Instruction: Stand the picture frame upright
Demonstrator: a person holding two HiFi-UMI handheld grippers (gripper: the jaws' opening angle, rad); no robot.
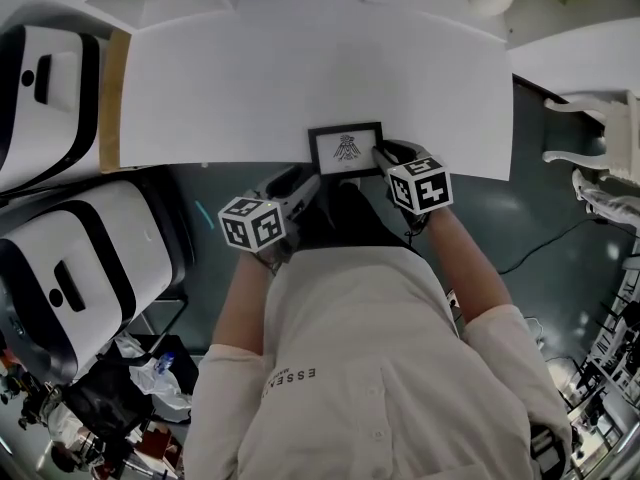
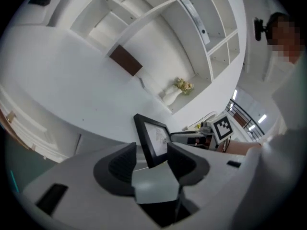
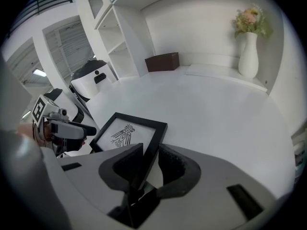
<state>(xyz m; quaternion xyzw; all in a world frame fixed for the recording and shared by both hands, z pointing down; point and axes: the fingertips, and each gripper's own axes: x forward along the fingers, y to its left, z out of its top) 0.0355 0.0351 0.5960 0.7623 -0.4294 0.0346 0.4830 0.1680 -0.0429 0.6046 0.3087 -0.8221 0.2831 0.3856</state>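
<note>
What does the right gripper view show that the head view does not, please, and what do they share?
Only the right gripper view: the right claw with its jaws closed on the picture frame at its edge, and the white shelving. Only the head view: the person's white shirt and the dark floor. Both: the frame with its bird drawing, the white table, the vase and the left claw.
</note>
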